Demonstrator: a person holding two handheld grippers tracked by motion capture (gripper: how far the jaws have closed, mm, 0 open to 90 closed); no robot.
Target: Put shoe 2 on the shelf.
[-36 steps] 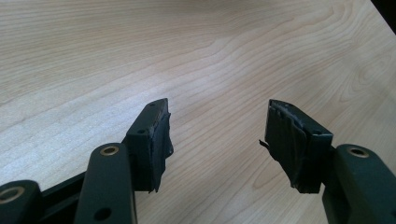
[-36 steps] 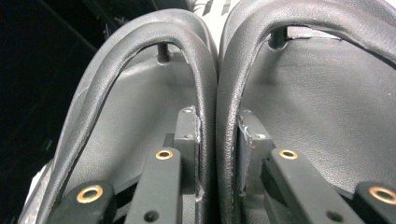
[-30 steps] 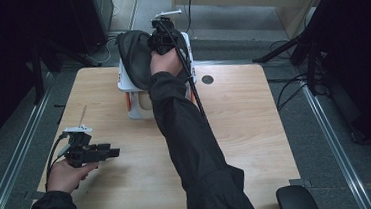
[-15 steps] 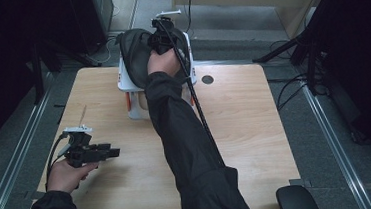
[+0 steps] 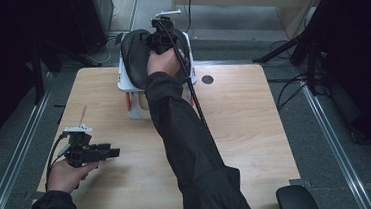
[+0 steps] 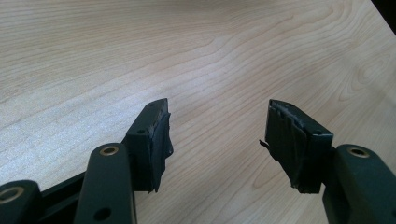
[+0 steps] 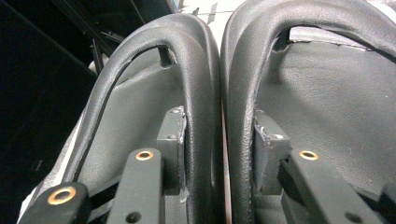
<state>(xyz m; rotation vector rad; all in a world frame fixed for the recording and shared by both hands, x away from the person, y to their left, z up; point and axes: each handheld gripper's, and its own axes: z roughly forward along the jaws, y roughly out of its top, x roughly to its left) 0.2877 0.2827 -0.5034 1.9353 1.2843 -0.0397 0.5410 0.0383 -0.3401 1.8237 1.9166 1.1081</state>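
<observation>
A pair of black shoes (image 5: 134,58) lies in a white box (image 5: 138,108) at the table's far edge. My right gripper (image 5: 162,38) reaches down onto them from above. In the right gripper view the two padded collars (image 7: 205,70) stand side by side and touch. One jaw is inside each shoe, so my right gripper (image 7: 219,121) straddles both inner walls. Its jaws have just been opening, and the pads now lie lightly beside the walls. My left gripper (image 5: 113,152) rests low over the table's near left, open, with bare wood between the jaws of this left gripper (image 6: 217,119).
The wooden table (image 5: 245,120) has a round cable hole (image 5: 207,79) to the right of the box. A black cable (image 5: 195,98) trails from the right gripper along the sleeve. Metal floor rails run along both sides of the table. A dark chair part (image 5: 294,201) shows at the near right.
</observation>
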